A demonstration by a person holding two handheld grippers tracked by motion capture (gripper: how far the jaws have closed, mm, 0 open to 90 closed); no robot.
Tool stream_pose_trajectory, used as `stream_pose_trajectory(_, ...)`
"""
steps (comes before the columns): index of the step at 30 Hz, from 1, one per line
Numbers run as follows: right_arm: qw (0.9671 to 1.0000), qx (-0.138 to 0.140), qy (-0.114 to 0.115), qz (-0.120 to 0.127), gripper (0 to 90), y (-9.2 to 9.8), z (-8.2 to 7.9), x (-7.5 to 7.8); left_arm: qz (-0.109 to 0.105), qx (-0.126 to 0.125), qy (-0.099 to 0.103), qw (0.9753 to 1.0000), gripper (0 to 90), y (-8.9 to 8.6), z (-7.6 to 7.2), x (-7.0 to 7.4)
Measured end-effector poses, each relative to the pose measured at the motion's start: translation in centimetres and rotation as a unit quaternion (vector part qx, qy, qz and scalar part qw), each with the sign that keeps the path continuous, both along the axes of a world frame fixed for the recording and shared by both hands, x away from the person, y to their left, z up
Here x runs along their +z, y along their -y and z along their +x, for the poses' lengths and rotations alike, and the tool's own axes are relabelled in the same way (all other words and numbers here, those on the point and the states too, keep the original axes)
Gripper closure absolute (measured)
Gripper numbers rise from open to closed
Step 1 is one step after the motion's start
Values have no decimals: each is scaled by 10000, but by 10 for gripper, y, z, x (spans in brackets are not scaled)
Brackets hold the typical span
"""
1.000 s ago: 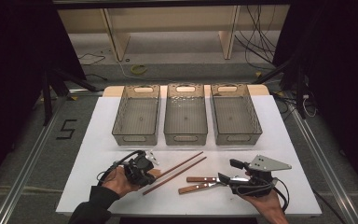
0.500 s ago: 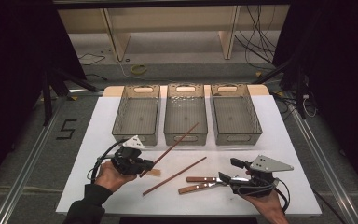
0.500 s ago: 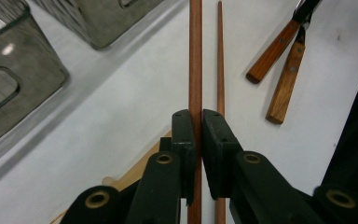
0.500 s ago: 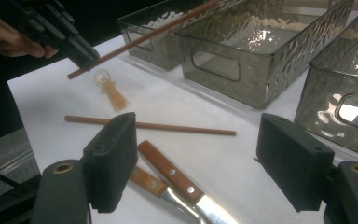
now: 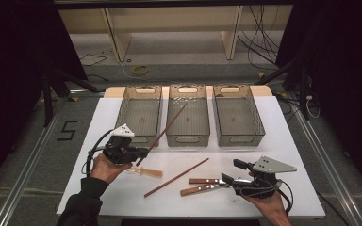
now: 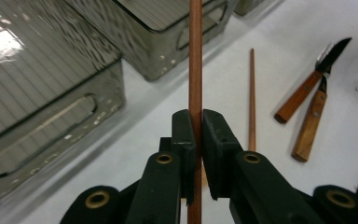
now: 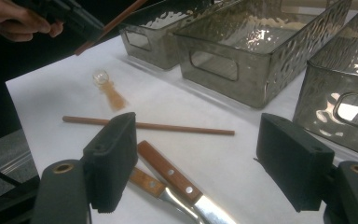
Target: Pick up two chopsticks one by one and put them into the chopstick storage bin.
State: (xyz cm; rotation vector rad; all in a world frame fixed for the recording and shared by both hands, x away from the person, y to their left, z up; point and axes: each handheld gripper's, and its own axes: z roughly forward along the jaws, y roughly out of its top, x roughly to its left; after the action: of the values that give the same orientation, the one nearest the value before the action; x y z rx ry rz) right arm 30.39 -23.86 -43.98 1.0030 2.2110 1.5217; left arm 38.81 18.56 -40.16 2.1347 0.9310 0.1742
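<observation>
Your left gripper was clamped on one brown chopstick, jaws pinching it near its lower end; the left gripper view showed the stick running straight up between the shut jaws. From above, its long axis slanted up and to the right, the free tip hanging over the near rim of the middle bin, lifted off the white table. That tilt mattered most: the tip already pointed into the middle bin, while the left bin sat closer to your hand, so I judged the drop would depend on which bin you meant and on swinging the shaft in line with the bin's length. The second chopstick lay flat on the table between your hands, angled the same way, a little nearer your left hand. Your right gripper stood with jaws wide apart and nothing between them, poised at the two wooden-handled knives; the right gripper view showed those handles just ahead of the jaws. A small clear spoon lay just below the left gripper.
</observation>
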Motion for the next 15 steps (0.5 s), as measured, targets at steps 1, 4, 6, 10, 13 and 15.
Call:
stream_pose_trajectory(1, 10000, -3, -2, 3, 297, 0, 0, 0, -19, 55, 17, 10000, 836, -1, 2, 1)
stream_pose_trajectory(4, 10000, -6, 0, 6, 297, 0, 0, 0, -82, 184, 73, 9998, 837, -5, 8, 3)
stream_pose_trajectory(6, 10000, -7, -1, 13, 298, 0, 1, 0, -128, 281, 92, 9995, 836, -7, 11, 4)
stream_pose_trajectory(10, 10000, -7, -4, 10, 298, 0, 1, 0, -186, 410, 109, 9989, 837, -11, 20, 9)
stream_pose_trajectory(13, 10000, -4, -9, 4, 297, 0, 1, -1, -214, 525, 61, 9984, 837, -13, 28, 10)
stream_pose_trajectory(15, 10000, -8, -11, 8, 298, 0, 1, -1, -213, 587, 70, 9980, 837, -14, 32, 10)
